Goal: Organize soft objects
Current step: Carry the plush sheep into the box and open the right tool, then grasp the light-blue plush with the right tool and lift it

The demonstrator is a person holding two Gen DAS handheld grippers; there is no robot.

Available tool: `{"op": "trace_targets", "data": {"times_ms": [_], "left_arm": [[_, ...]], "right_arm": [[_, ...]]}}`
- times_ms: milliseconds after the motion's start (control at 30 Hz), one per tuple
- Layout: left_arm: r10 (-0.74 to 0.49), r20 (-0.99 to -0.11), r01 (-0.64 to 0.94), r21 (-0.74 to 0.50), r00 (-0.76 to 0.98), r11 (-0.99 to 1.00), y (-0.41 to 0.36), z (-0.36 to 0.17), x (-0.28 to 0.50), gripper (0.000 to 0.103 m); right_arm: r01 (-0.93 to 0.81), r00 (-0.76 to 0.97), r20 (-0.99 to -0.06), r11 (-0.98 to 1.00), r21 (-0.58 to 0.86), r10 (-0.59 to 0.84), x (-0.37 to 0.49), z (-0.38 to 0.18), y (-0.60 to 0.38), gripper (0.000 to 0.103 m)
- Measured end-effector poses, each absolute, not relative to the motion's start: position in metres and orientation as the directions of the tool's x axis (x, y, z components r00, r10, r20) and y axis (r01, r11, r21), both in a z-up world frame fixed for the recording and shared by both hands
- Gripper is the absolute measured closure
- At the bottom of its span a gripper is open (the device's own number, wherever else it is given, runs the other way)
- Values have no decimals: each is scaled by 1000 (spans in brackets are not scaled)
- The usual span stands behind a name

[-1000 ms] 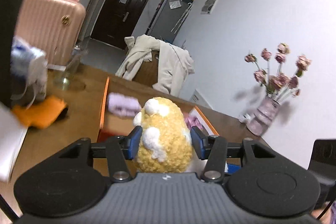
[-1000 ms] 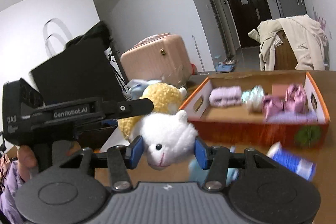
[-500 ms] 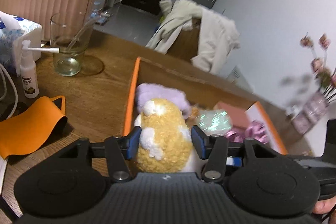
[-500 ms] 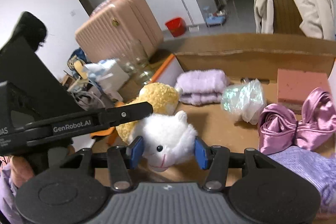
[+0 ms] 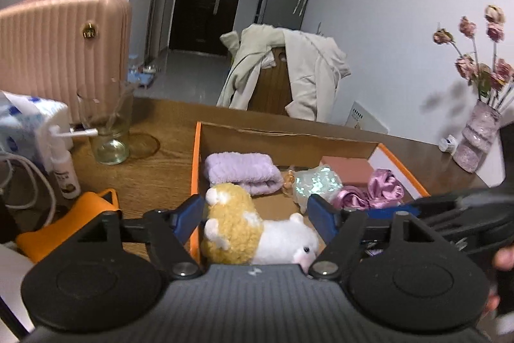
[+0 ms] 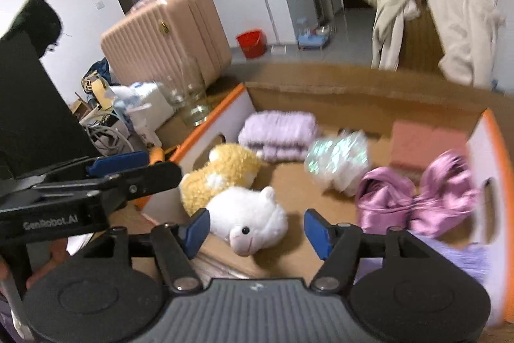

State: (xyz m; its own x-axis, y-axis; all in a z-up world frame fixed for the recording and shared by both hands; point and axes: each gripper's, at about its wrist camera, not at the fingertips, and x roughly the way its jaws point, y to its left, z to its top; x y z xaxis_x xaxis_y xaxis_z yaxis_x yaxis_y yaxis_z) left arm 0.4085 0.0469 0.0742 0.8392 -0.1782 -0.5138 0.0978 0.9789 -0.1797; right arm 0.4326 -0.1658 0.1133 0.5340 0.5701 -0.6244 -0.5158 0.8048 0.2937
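The left gripper [image 5: 255, 216] is seen with its 2 blue pads spread; the plush sheep [image 5: 257, 233] lies between them, and a gap shows beside the right pad, so no pinch is judged to be applied. Whether the left pad touches the fleece cannot be told. The right gripper [image 6: 257, 227] is likewise spread wide, its left pad just beside the sheep's white head [image 6: 249, 222] and its right pad well apart from it.

The sheep is laid on its side on the floor of the cardboard box [image 6: 363, 95], in the near left corner beside the orange-edged left wall. Its long axis runs across the left gripper's opening: the yellow woolly body [image 5: 229, 225] lies toward the left pad, the white head toward the right pad. From the right gripper the same axis runs away and to the left, head nearest, body farther and toward the box wall. Both grippers are near it; the right is centred on the head, the left on the body.

Farther into the box are seen a folded lilac towel [image 6: 278, 130] touching or just beside the sheep's body, an iridescent pouch [image 6: 337, 161], a pink satin bow [image 6: 417, 200] and a pink block [image 6: 427, 140]. Outside, to the left, a glass [image 5: 107, 130] stands on the wooden table [image 5: 154, 163].

The placing of the sheep is judged done; a withdrawal straight back along each gripper's own line would clear the toy without dragging it.
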Motion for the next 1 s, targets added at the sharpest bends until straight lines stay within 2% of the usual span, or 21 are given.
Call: {"op": "trace_targets", "data": {"times_ms": [300, 500, 633, 833, 1000], "left_arm": [[-149, -415, 123, -89, 898, 988, 37, 103, 307, 20], [-169, -391, 145, -90, 905, 985, 24, 97, 240, 17], [-170, -425, 131, -119, 889, 984, 19, 77, 211, 15], [-180, -502, 143, -112, 846, 983, 1, 44, 204, 15], [-165, -544, 164, -50, 823, 985, -22, 24, 222, 15]], "right_arm": [[-505, 660, -563, 849, 157, 497, 322, 142, -226, 30], [-479, 737, -485, 870, 115, 470, 241, 137, -254, 22], [-440, 762, -455, 884, 159, 461, 204, 115, -268, 20], [-366, 773, -475, 907, 208, 421, 179, 72, -280, 20], [-297, 812, -486, 946, 134, 324, 175, 51, -283, 20]]}}
